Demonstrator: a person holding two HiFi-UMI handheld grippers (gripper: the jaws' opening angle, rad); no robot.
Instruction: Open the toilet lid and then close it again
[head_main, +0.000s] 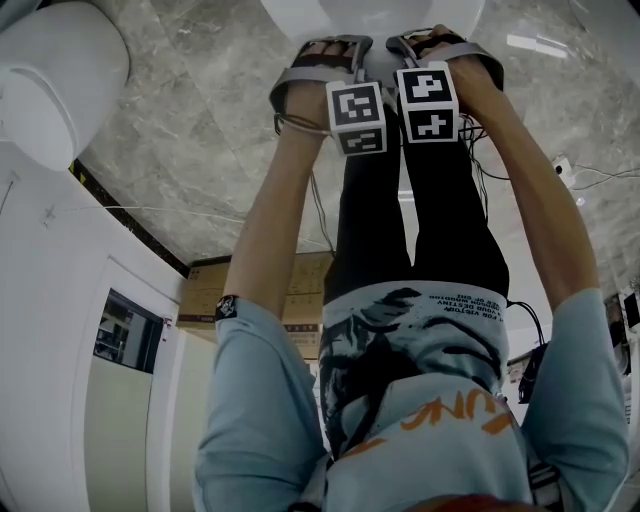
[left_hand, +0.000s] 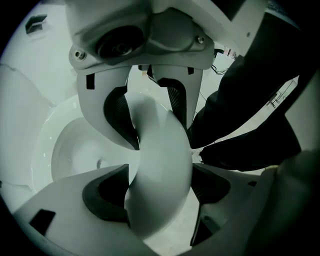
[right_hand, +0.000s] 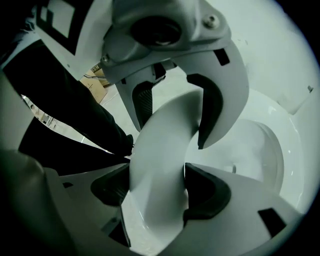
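Grippers sit side by side at the far end of the head view, both pointing steeply down at the toilet. Left gripper (head_main: 327, 45) is clamped on the near edge of the toilet lid (head_main: 370, 12). Its own view shows the white lid edge (left_hand: 160, 150) running between its two dark pads (left_hand: 107, 195), with a pad against each side. Right gripper (head_main: 440, 45) grips the same edge just to the right. In its own view the lid (right_hand: 160, 145) fills the gap and the pads (right_hand: 207, 192) bear on both faces. Each gripper view also shows the other gripper close beside it on the lid: the right gripper (left_hand: 160, 125) from the left one, and the left gripper (right_hand: 170, 130) from the right one. Toilet bowl (left_hand: 75, 150) shows open beyond the lid edge, so the lid stands clear of it. Marker cubes (head_main: 357, 115) on the two grippers nearly touch. Grey marbled floor (head_main: 200, 150) lies around the toilet, and the person's dark trouser legs (head_main: 400, 230) stand near, between the arms.
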